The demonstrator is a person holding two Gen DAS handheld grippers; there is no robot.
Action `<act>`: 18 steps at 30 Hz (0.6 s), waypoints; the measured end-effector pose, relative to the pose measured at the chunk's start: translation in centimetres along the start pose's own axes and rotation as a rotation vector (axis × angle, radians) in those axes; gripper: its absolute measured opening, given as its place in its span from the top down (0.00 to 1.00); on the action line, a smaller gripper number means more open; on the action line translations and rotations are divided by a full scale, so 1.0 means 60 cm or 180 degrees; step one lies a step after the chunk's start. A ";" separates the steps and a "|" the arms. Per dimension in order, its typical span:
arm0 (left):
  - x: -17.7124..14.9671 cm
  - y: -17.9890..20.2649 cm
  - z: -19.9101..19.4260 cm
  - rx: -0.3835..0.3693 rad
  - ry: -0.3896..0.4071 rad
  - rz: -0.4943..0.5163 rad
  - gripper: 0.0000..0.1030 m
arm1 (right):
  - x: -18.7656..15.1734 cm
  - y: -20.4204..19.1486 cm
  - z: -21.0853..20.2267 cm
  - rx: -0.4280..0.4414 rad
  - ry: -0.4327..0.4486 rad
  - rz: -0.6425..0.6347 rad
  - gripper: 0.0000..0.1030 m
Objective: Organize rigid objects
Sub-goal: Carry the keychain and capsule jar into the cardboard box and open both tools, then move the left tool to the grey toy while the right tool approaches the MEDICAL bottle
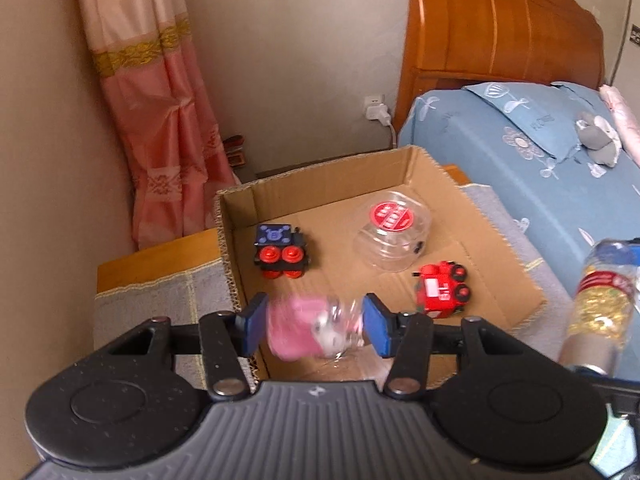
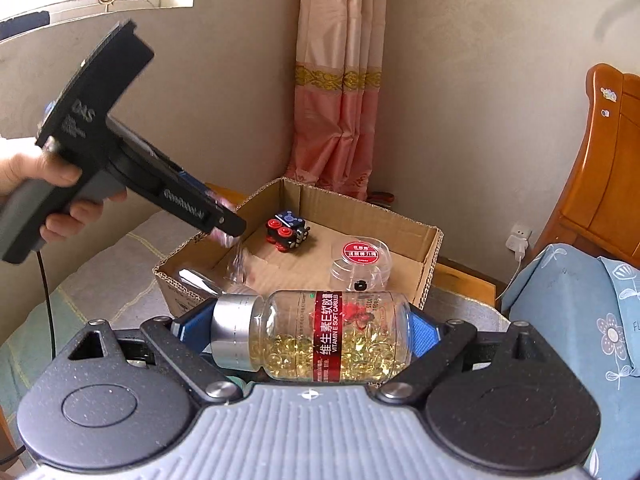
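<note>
Sitting beyond both sets of fingers, the open brown cardboard box [image 1: 472, 216] holds toy trains and a clear jar. The right gripper [image 2: 308, 336] clamps a clear vitamin capsule bottle [image 2: 320, 336] crosswise. The left gripper [image 1: 316, 324] frames a blurred pink-and-clear toy [image 1: 308, 328], seemingly unpressed.
</note>
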State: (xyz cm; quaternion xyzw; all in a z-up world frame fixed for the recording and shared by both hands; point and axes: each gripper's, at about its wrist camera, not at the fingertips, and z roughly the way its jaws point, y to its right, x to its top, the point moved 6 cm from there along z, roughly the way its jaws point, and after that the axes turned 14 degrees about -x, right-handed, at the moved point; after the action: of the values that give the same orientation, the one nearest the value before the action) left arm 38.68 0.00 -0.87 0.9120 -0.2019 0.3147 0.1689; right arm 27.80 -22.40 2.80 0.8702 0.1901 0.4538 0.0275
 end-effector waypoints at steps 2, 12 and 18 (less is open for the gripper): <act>-0.007 -0.001 -0.008 -0.0005 0.0028 0.0008 0.26 | 0.005 -0.002 0.003 0.0005 -0.0005 0.0007 0.07; -0.076 0.006 -0.089 0.0046 0.0217 -0.0077 0.07 | 0.039 -0.024 0.018 0.0030 -0.0007 -0.0015 0.07; -0.159 0.010 -0.137 0.0288 0.0294 -0.0065 0.07 | 0.057 -0.036 0.055 -0.0016 -0.0129 0.0076 0.07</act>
State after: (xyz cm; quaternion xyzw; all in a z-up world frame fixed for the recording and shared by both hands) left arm 27.36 5.57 -0.77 0.9052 -0.1702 0.3635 0.1398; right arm 31.55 -18.77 3.05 0.8814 0.1779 0.4368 0.0281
